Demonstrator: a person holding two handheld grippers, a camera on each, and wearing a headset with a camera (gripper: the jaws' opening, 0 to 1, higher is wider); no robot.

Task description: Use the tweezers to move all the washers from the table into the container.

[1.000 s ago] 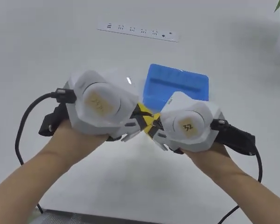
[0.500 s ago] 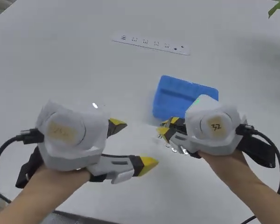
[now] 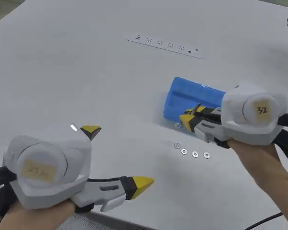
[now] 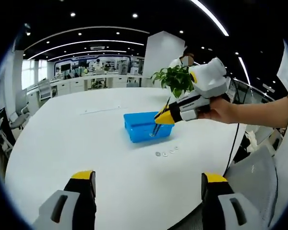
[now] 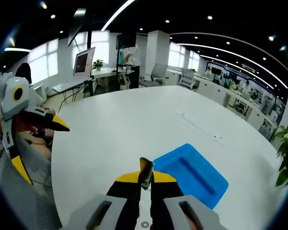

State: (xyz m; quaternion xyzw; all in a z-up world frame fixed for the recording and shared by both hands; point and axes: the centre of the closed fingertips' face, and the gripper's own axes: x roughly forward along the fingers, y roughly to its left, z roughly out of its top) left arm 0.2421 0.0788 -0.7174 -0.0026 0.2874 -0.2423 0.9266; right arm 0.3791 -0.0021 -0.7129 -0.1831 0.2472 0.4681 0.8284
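Observation:
Several small metal washers [image 3: 184,151] lie in a short row on the white table, just in front of the blue container [image 3: 192,96]. My right gripper [image 3: 188,120] hovers over the container's near edge, shut on the tweezers [image 5: 145,171]. From the left gripper view, the tweezers [image 4: 156,128] point down at the container [image 4: 145,125], with the washers [image 4: 165,153] nearby. My left gripper [image 3: 116,157] is low at the near left, open and holding nothing, well apart from the washers. In its own view the left gripper [image 4: 148,179] has its jaws spread wide.
A white power strip [image 3: 165,45] lies at the far side of the table [image 3: 86,72]. The table's near edge runs just under my left gripper. A potted plant [image 4: 175,81] stands behind the container. The left gripper [image 5: 19,108] appears at the left of the right gripper view.
The two grippers, close together a second ago, have drawn apart: the left one went left and down and now stands open. The right one moved right, uncovering the washers.

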